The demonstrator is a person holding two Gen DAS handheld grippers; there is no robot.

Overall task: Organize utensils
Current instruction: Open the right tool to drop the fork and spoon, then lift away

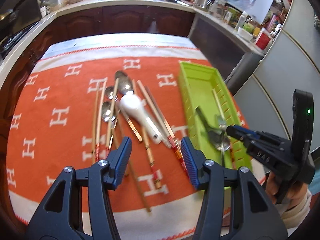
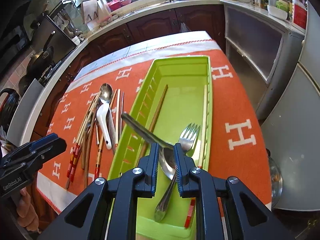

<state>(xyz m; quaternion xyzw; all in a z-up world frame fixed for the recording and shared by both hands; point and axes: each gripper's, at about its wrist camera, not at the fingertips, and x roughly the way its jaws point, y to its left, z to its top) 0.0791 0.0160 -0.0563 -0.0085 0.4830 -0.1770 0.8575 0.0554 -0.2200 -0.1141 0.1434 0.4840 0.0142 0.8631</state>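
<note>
While the right gripper [image 2: 167,152] sits low over the near end of the green tray [image 2: 140,104], its jaws stand narrow with the bowl of a metal spoon [image 2: 140,129] between the pads. Whether the pads press on it cannot be told. The spoon's handle slants up and rests across the tray's left wall, so it is judged not yet flat in the tray.

Just beyond, a fork [image 2: 190,134] lies inside the tray, tines pointing away. A brown chopstick [image 2: 160,108] and a pale chopstick [image 2: 205,116] lie lengthwise along the two walls, presumably to leave the middle free.

The left gripper [image 1: 156,142] hangs wide and empty over the orange cloth [image 1: 60,92], aimed at the unsorted pile. That placing suggests it is lining up the next pick.

The pile holds loose chopsticks [image 1: 96,120], a white ceramic spoon [image 1: 136,110] and several metal spoons [image 1: 124,82], overlapping, so a clean single grasp looks awkward.

Farthest off runs the kitchen counter [image 1: 120,0].
</note>
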